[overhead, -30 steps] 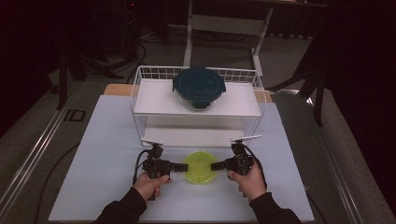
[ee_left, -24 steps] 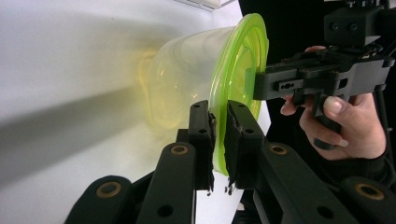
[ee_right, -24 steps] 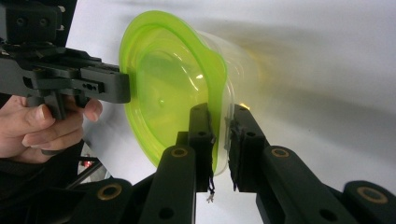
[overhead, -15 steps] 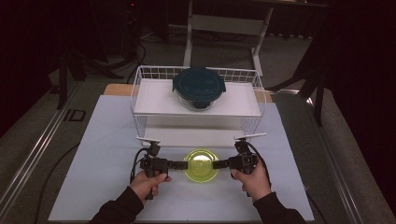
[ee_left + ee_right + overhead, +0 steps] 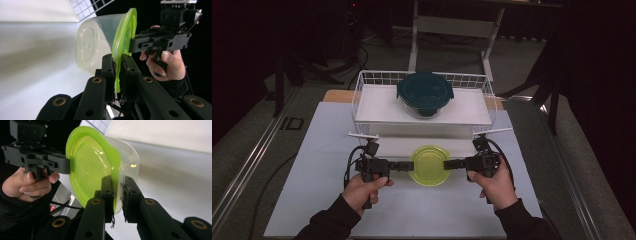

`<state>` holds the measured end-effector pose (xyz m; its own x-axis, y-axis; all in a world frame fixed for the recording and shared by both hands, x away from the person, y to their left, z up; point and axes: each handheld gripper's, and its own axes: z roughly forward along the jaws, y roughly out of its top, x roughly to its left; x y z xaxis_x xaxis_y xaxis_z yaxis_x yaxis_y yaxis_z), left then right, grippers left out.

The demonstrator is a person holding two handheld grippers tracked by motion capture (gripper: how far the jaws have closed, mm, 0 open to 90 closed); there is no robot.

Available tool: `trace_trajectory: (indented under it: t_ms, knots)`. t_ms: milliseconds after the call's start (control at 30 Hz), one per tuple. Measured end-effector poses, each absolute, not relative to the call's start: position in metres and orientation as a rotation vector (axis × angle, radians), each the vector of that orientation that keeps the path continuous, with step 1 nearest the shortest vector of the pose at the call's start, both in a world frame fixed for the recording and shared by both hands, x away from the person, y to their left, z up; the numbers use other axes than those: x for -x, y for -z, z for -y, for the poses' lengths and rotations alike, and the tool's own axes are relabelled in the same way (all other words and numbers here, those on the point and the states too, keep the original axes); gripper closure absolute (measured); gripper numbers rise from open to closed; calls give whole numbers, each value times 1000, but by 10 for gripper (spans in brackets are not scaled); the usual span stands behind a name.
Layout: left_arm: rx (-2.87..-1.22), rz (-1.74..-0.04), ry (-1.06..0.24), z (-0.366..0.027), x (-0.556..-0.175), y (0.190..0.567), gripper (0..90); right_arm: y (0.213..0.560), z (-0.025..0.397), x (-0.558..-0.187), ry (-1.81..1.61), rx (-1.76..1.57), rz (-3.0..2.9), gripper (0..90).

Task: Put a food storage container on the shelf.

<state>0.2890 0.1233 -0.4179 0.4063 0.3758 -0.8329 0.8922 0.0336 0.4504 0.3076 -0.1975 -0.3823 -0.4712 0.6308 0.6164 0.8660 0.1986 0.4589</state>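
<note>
A clear plastic container with a lime-green lid (image 5: 430, 165) hangs between my two grippers, just in front of the wire basket (image 5: 358, 95). My left gripper (image 5: 406, 166) is shut on the lid's left rim, and my right gripper (image 5: 449, 164) is shut on its right rim. In the left gripper view the jaws of the left gripper (image 5: 117, 68) pinch the green lid (image 5: 126, 35), and the clear tub (image 5: 91, 47) sits beside it. In the right gripper view the right gripper (image 5: 118, 188) clamps the lid (image 5: 92, 162) edge, with the left gripper (image 5: 65, 165) opposite.
The white wire basket stands at the back of the white mat (image 5: 307, 200) and holds a glass container with a dark teal lid (image 5: 425, 92) on a white liner. Dark floor and a metal stand (image 5: 452, 25) lie beyond the table.
Both grippers have moved away from the person toward the basket, carrying the green-lidded container with them. Their hold on the rim is unchanged.
</note>
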Motion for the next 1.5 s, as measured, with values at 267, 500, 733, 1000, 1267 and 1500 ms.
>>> trace_trajectory:
  t_ms: [267,500,733,1000,1267,1500]
  knots:
    - [-1567,-1131,501,-130,-292,366,826,335,190,-312,1217,1383,2236,806]
    - [-1554,-1113,432,-133,-305,321,826,293,186,-324,1292,1370,2240,807]
    - [-1526,-1113,389,-136,-327,292,829,257,181,-345,1333,1399,2252,807]
    - [-1495,-1129,380,-137,-349,277,830,236,175,-366,1353,1449,2258,807]
    - [-1483,-1158,348,-136,-372,264,827,223,173,-388,1379,1512,2236,806]
    - [-1464,-1202,352,-136,-387,265,825,223,170,-407,1354,1550,2220,805]
